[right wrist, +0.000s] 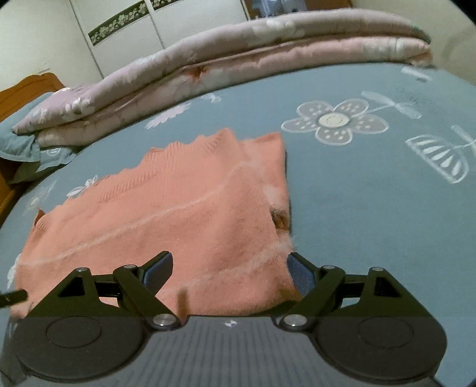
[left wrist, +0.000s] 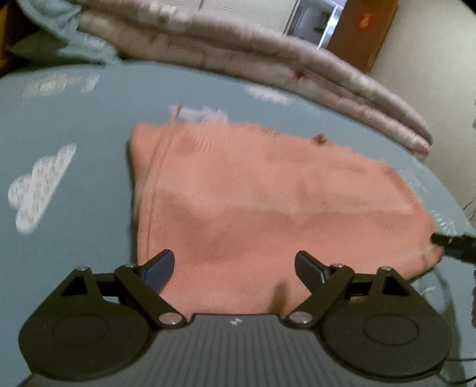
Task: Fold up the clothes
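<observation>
A salmon-pink knitted sweater [left wrist: 261, 202] lies folded into a flat rectangle on the blue-grey bedsheet [left wrist: 74, 128]. My left gripper [left wrist: 235, 268] hovers open over the sweater's near edge, with nothing between its fingers. At the right edge of the left wrist view a black fingertip of the other gripper [left wrist: 452, 242] shows by the sweater's right corner. In the right wrist view the same sweater [right wrist: 178, 214] spreads to the left, its ribbed hem at the far side. My right gripper [right wrist: 229, 269] stands open above the near right corner, gripping nothing.
A folded pink floral quilt [right wrist: 238, 56] lies along the far side of the bed [right wrist: 372, 193]. A blue-grey pillow [right wrist: 20, 143] sits at the far left beside a wooden headboard [right wrist: 26, 89]. White wardrobe doors [right wrist: 142, 26] stand behind the bed.
</observation>
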